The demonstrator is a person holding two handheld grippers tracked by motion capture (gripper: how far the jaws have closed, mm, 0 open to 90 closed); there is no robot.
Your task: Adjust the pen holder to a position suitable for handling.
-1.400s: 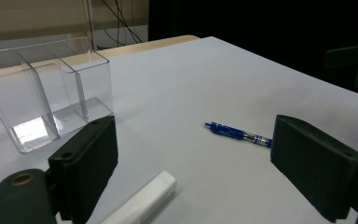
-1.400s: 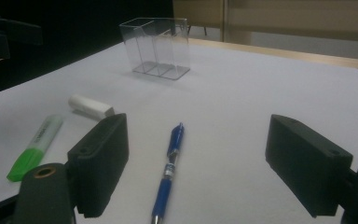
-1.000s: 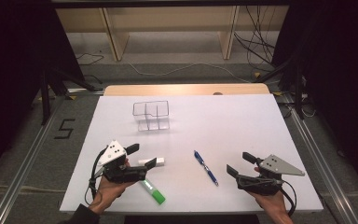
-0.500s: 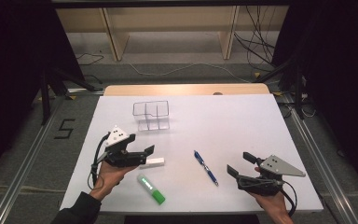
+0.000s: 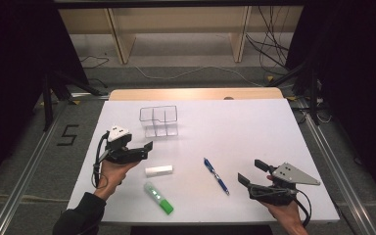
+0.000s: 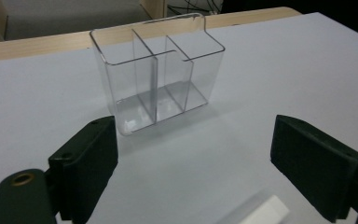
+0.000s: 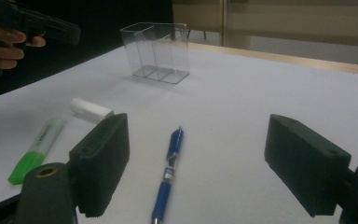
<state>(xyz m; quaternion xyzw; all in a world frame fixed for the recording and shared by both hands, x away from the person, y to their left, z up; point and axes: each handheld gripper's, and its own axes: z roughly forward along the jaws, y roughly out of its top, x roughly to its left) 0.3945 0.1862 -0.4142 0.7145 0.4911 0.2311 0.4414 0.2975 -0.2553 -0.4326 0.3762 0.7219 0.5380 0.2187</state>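
White tabletop (image 5: 254,127) spreads across the middle of the high view, with a wooden strip along its far edge and a pale wooden shelf frame on the grey floor beyond. Toward the upper left of the white surface stands a clear plastic organizer (image 5: 159,121), upright and divided into compartments that look empty in the left gripper view. Lower down, left of centre, a small white eraser (image 5: 158,170) lies flat, and just below it a green highlighter (image 5: 158,198) lies on a slant, apart from the eraser. Right of these, near the centre bottom, rests a blue pen (image 5: 216,176), also slanted.

At the left of the frame the left gripper (image 5: 147,149) hangs above the tabletop, its jaws spread wide with nothing between them, pointing toward the organizer. At the lower right the right gripper (image 5: 251,172) is likewise wide and empty, near the pen's lower end but not touching it.
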